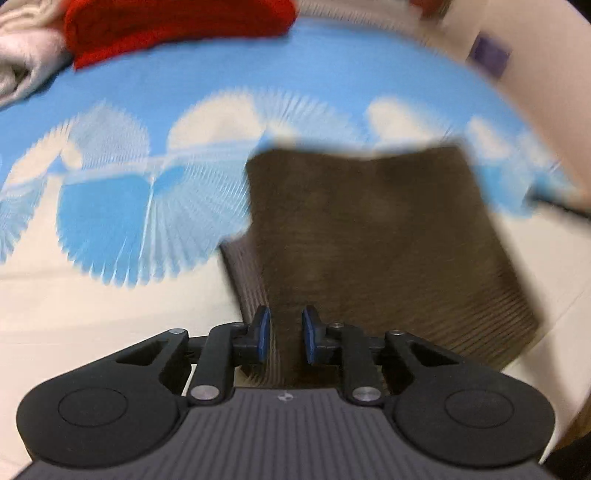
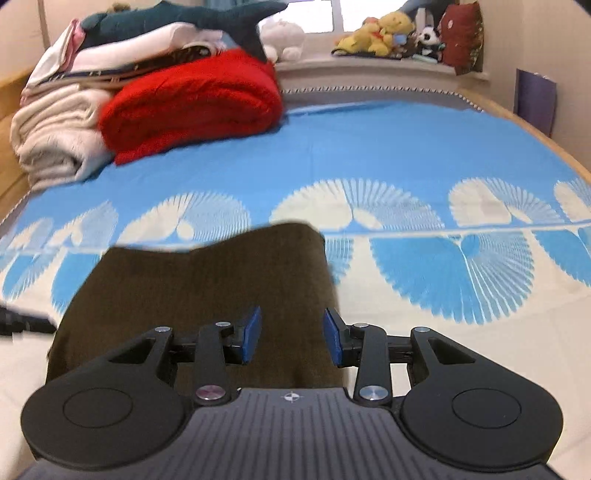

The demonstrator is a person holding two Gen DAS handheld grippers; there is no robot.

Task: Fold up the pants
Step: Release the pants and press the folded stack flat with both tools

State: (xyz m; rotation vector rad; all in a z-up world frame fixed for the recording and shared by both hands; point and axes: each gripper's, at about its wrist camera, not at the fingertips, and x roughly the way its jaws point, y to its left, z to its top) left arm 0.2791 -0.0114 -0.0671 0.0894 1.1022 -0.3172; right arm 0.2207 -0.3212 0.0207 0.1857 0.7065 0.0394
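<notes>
Folded pants [image 2: 199, 295] lie on the bed [image 2: 406, 147] near its front edge, directly ahead of both hand-held grippers. A rolled blanket [image 2: 192, 103] and stacked bedding [image 2: 59, 140] sit at the far-left corner; stuffed toys [image 2: 380, 33] line the windowsill [image 2: 369, 62] behind the bed.

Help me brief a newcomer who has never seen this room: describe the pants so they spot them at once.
Start at the bed with the blue and cream fan-patterned sheet. On its near cream part, just ahead of both grippers, lie the folded pants. They are a dark brown ribbed rectangle, unlike the red blanket and pale bedding stacked farther back.
</notes>
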